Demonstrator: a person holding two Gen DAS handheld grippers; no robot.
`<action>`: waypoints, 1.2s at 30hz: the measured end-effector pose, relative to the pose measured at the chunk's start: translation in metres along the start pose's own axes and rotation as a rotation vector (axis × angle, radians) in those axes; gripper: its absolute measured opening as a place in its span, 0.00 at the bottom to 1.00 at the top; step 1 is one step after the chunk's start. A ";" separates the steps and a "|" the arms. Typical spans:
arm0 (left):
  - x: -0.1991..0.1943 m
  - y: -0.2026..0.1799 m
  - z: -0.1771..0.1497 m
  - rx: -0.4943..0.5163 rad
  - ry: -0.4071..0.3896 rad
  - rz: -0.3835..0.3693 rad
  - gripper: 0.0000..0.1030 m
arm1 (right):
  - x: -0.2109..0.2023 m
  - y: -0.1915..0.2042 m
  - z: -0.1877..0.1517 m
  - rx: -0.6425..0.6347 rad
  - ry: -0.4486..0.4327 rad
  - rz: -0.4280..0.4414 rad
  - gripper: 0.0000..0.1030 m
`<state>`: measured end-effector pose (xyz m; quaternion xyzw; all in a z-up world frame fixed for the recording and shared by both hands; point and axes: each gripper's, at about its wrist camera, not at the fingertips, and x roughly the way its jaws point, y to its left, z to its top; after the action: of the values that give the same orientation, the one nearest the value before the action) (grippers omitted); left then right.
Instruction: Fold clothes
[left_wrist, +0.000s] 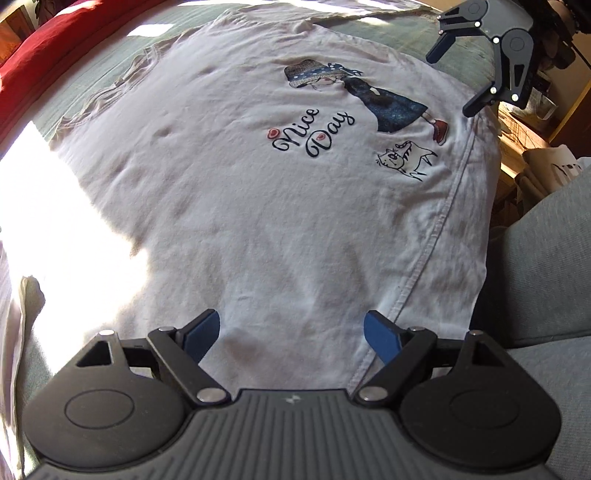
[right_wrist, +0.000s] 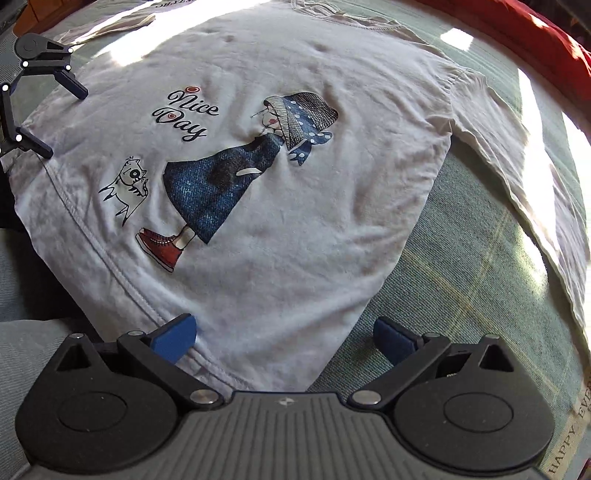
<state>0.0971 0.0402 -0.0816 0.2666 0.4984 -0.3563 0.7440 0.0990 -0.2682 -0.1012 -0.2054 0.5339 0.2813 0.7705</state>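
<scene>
- I held my left gripper above the bottom hem of the white T-shirt, jaws spread wide with nothing between the pads; no cloth was pinched yet.
- My right gripper hung over the other hem corner, jaws equally wide and empty, one pad over the hem, the other over the green bedspread.
- The shirt lay flat, print side up, on that bedspread, spread out so that, I judged, both hem corners could be taken at once.
- Its long axis ran from the hem beneath my grippers to the collar at the far side, near the red blanket.
- The hem draped a little over the near edge of the bed, beside a grey-blue cushion.
- The printed girl lay with hat toward the collar and red shoe toward the hem; the "Nice Day" lettering and small cat sat beside her.
- One sleeve spread sideways on the bedspread under hard sunlight, so I reckoned it would need tucking in.
- Some creases showed, and a second pale garment lay beyond the collar.
</scene>
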 end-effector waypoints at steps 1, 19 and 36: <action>-0.003 -0.003 0.001 0.026 -0.018 0.004 0.83 | -0.004 0.002 0.002 -0.017 -0.026 -0.002 1.00; -0.017 -0.010 -0.024 0.094 0.022 -0.010 0.83 | -0.012 0.044 -0.015 -0.551 -0.084 0.094 1.00; -0.016 0.003 -0.032 -0.145 0.049 -0.052 0.83 | 0.036 0.045 0.047 -0.382 -0.177 0.204 1.00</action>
<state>0.0778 0.0699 -0.0779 0.2076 0.5478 -0.3319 0.7394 0.1130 -0.1974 -0.1196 -0.2671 0.4194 0.4704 0.7291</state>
